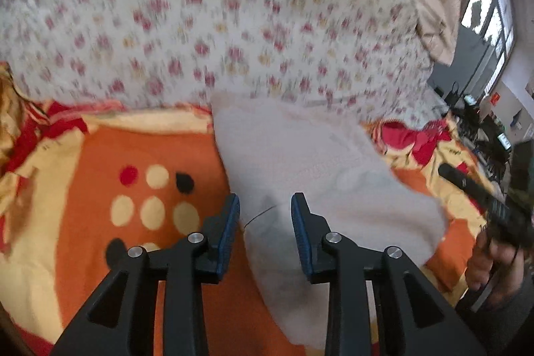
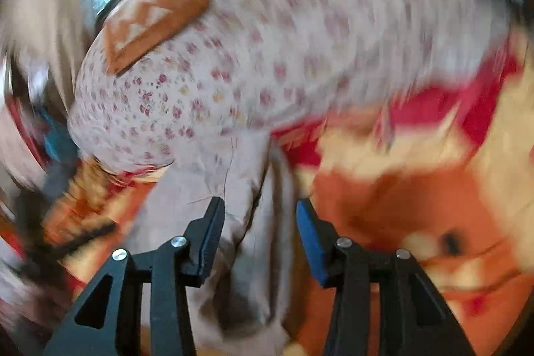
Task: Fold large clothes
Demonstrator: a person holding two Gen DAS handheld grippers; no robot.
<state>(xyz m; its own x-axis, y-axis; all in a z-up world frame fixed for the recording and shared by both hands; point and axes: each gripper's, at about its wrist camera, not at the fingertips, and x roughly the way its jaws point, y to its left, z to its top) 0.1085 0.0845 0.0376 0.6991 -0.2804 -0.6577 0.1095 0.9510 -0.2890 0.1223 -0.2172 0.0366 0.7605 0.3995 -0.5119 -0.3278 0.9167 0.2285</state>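
Garment [image 1: 317, 175], pale grey, lies just ahead of my left tool [image 1: 265, 206], whose jaws stand apart and hold nothing. My right tool [image 2: 257, 209] is also open and empty above it. Its long axis seems to run away toward the floral quilt [image 1: 200, 32].

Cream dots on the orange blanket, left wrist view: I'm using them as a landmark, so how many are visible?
5 cream dots on the orange blanket: one upper, three in a row below, one partly hidden behind the left gripper. More may be hidden.
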